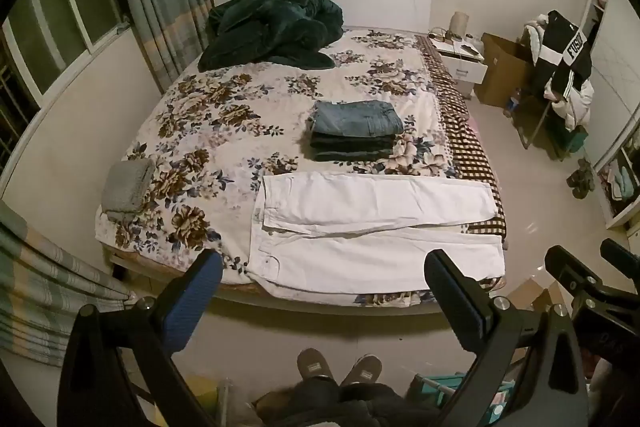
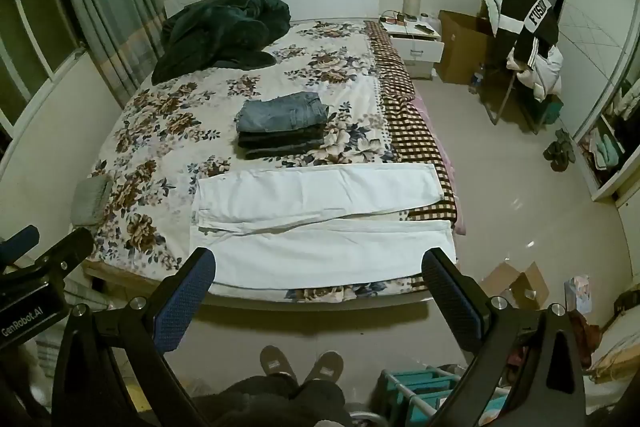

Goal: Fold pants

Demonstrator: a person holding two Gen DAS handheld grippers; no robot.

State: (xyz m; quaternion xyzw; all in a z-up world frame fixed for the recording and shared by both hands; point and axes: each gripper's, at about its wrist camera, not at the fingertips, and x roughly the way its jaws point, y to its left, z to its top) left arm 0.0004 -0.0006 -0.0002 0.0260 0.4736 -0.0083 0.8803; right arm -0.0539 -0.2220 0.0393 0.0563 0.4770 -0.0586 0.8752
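Both jaws gape wide, empty: left gripper (image 1: 324, 291) and right gripper (image 2: 320, 287) hover short of the white pants (image 1: 376, 223), spread flat unfolded at twelve o'clock; next, pinch the waistband.

The left black two-finger gripper with blue textured pads (image 1: 323, 291) is held level with its 2 fingers spread wide, gripping nothing. The right black two-finger gripper with blue textured pads (image 2: 319, 289) is likewise spread wide and holds nothing. The 2 grippers sit side by side, near each other. Below them show the person's 2 feet in grey-brown slippers (image 1: 339, 370).
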